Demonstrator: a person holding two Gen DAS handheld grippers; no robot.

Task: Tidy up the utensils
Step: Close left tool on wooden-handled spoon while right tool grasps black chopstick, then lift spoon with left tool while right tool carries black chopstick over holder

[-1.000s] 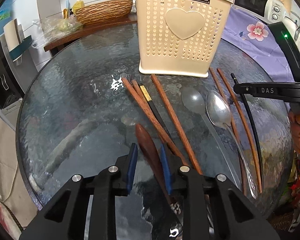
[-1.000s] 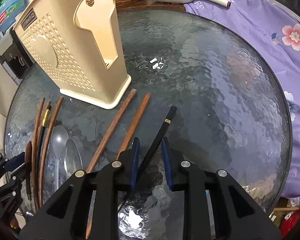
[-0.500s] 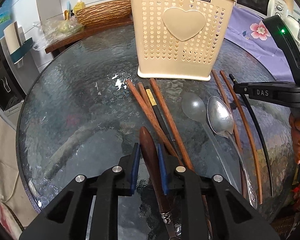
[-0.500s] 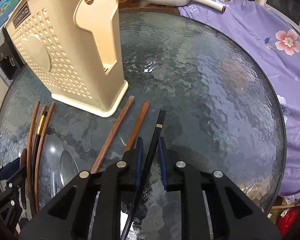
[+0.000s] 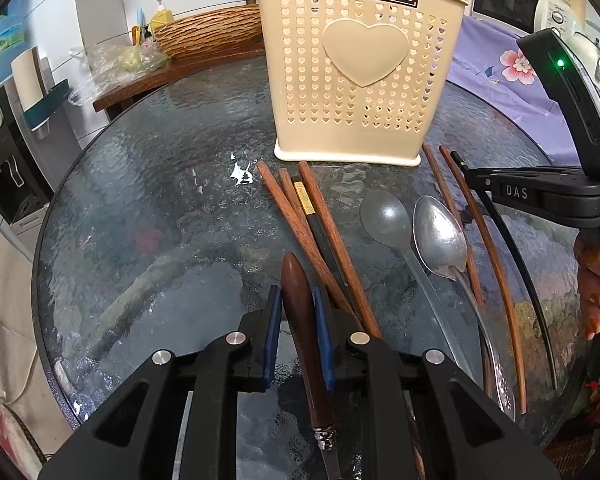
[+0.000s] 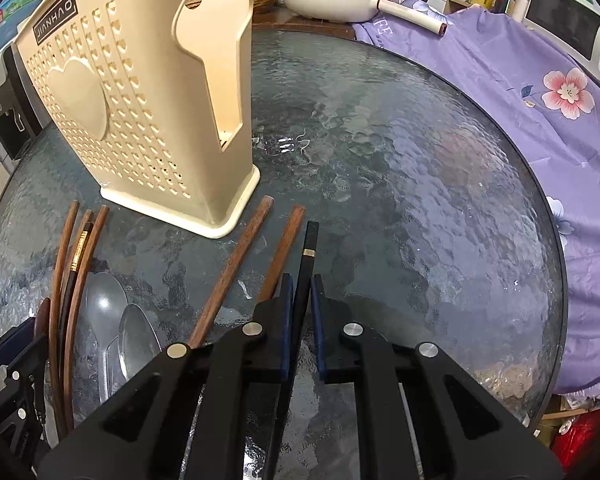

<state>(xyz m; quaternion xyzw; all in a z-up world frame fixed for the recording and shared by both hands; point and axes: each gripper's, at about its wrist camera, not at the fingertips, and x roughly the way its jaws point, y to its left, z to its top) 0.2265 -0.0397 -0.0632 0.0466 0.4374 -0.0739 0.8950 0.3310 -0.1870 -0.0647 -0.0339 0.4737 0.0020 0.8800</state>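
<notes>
Rippled glass tabletop [image 6: 440, 216] in a home kitchen: nearest the lens, the left gripper [image 5: 297, 300] is clamped on a dark wooden knife handle [image 5: 296, 280], while the right gripper [image 6: 299, 292] pinches a slim black chopstick [image 6: 307, 256] mid-shaft. Both pieces look light, stiff and likely slick on glass. Beyond them lie wooden chopsticks [image 5: 328, 228] and spoons [image 5: 440, 236], then the cream utensil holder [image 5: 360, 80].
</notes>
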